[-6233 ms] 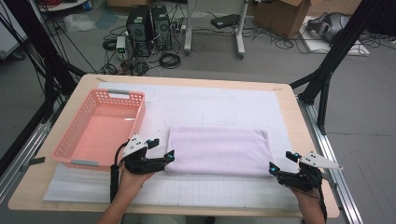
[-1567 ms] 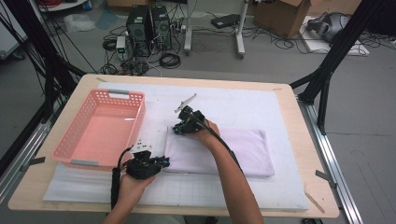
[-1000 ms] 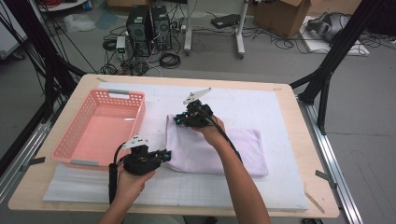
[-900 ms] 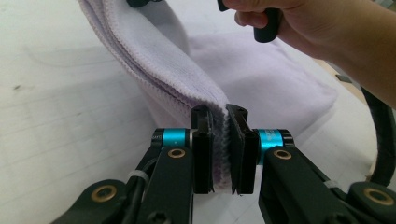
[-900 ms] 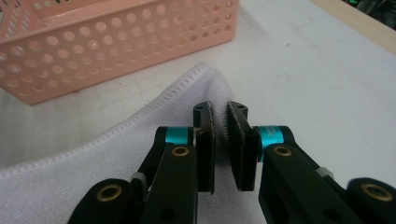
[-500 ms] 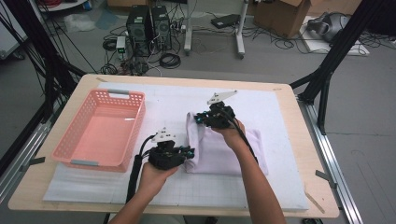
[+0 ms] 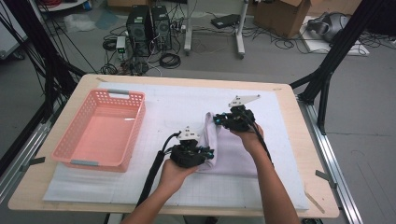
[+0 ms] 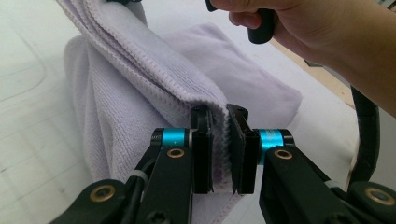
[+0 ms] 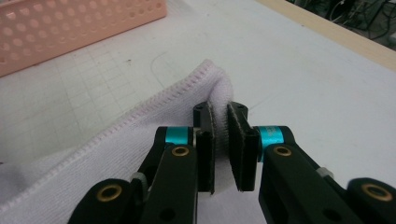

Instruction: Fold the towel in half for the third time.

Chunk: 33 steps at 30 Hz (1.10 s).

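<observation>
Jaws of left gripper (image 8: 219,154) clamped on hemmed edge of lilac towel (image 8: 140,88), cloth pinched between pads; same gripper (image 7: 189,151) seen from high view at towel's near-left corner. Jaws of right gripper (image 9: 219,149) likewise closed on a fold of towel (image 9: 93,158), stitched hem running away toward lower left. High view: right gripper (image 7: 233,119) at far-left corner of towel (image 7: 233,149), left edge lifted off white mat (image 7: 187,102) into a raised ridge between the two grippers, rest lying flat to the right. Left gripper view: layered folds stacked along the raised edge, several hems visible, plus person's right hand (image 8: 299,28) on its handle farther off. Right gripper view: pink basket (image 9: 70,23) beyond towel, wooden tabletop (image 9: 336,37) edge at upper right. High view alone: pink basket (image 7: 100,128) standing on mat well left of towel, apart from both grippers; tabletop (image 7: 299,154) with mat covering most of it; floor behind with computer towers (image 7: 149,21) and cables.
</observation>
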Tool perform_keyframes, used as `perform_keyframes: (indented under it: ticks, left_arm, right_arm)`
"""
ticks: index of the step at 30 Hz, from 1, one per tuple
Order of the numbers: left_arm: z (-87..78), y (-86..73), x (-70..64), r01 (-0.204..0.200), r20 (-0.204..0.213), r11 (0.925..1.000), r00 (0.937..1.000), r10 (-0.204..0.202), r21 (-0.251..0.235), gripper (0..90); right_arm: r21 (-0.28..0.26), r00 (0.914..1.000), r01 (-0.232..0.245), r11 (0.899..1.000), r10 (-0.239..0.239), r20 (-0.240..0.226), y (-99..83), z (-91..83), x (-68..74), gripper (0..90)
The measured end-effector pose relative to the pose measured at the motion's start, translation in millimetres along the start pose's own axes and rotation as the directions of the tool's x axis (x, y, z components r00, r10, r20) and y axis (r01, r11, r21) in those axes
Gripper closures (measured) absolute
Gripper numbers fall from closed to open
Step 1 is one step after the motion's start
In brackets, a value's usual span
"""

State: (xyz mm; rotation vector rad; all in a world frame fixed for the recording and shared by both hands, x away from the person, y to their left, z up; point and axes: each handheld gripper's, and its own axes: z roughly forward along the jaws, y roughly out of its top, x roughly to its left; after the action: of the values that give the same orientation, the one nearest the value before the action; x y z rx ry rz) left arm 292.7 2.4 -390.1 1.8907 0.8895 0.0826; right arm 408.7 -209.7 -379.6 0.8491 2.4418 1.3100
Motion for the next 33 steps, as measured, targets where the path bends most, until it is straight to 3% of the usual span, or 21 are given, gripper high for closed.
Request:
perform_keyframes:
  ticks: [4,8,16,19,23,28,33]
  left_arm:
    - [11.7,3.3,-6.6,-0.005,0.009,1.0,0.9999,0.005,0.005,80.5]
    - [23.5,5.5,-11.6,0.0,0.019,1.0,0.9998,0.0,0.007,80.4]
    - [37.0,6.9,-16.7,0.016,0.041,0.9999,0.9991,-0.015,-0.006,76.4]
    - [30.0,7.0,-16.1,-0.014,0.047,0.9995,0.9988,0.015,-0.028,62.8]
    - [13.8,8.8,-10.3,-0.039,0.022,0.9962,0.9989,0.04,-0.078,47.5]
    - [-10.0,5.7,3.6,-0.067,-0.013,0.9895,0.9978,0.066,-0.128,44.8]
    - [-21.0,-7.2,20.9,-0.049,-0.042,0.991,0.9981,0.044,-0.124,44.5]
  right_arm:
    - [-0.012,0.9998,0.004,1.0,-0.003,0.018,-4.3,-10.4,-4.6,82.1]
    - [0.008,0.9991,0.012,1.0,-0.012,0.041,-9.5,-18.7,-9.5,82.1]
    - [0.034,0.9965,0.017,0.999,-0.02,0.081,-20.8,-23.4,-19.4,82.0]
    - [0.041,0.9946,0.038,0.998,-0.041,0.095,-25.0,-25.6,-20.6,82.0]
    - [0.048,0.9937,0.031,0.998,-0.036,0.106,-30.7,-29.2,-23.9,82.1]
    - [0.056,0.9909,0.021,0.998,-0.028,0.132,-34.2,-32.1,-29.0,82.1]
    - [0.091,0.9887,0.004,0.996,-0.018,0.149,-43.8,-31.7,-33.3,81.8]
